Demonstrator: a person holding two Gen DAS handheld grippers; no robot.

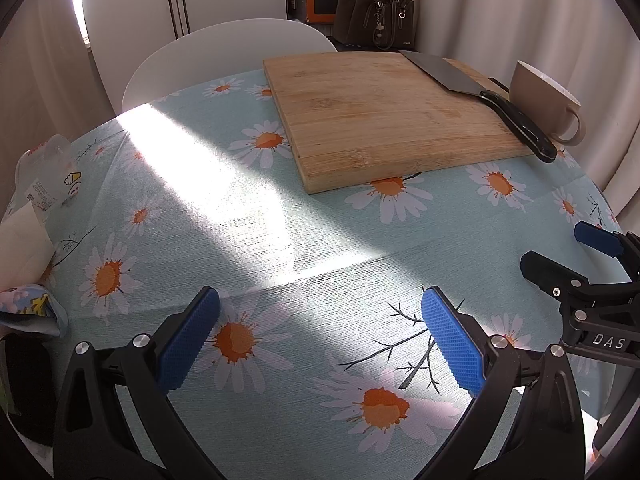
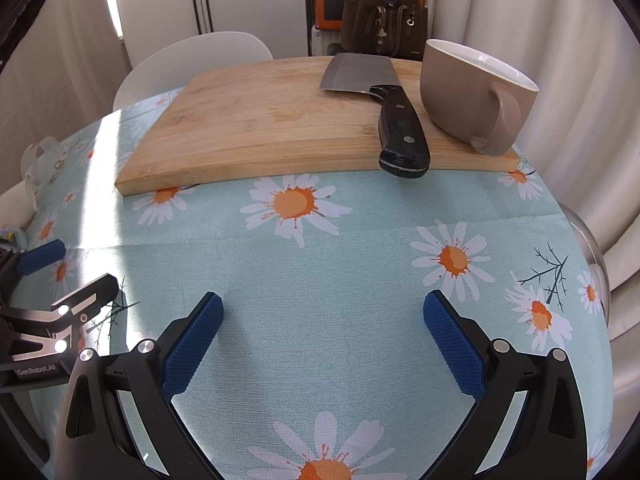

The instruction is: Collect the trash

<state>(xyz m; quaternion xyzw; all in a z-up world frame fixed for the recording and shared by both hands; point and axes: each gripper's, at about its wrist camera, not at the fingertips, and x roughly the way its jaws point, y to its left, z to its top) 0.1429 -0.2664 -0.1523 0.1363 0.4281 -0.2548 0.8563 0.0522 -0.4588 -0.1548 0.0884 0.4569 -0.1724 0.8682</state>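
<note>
Both grippers' fingers (image 1: 450, 330) spread, empty; crumpled printed wrappers (image 1: 50, 176) at tablecloth's (image 1: 280, 248) left edge.

Left claw (image 1: 320, 300) spread wide, empty (right claw (image 2: 323, 304) likewise), side by side, level.

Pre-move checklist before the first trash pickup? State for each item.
1. Left gripper open and holding nothing: ok.
2. Right gripper open and holding nothing: ok.
3. Trash located: crumpled plastic wrapper at the table's left edge, nearer the left gripper: ok.
4. Path to the wrapper over the tablecloth free of objects: ok.
5. Hazard: cleaver lies on the cutting board, handle overhanging the near edge, beside the mug; all away from the wrapper: ok.
6. Trash bin or bag to drop into: cannot tell, none in either view.
</note>
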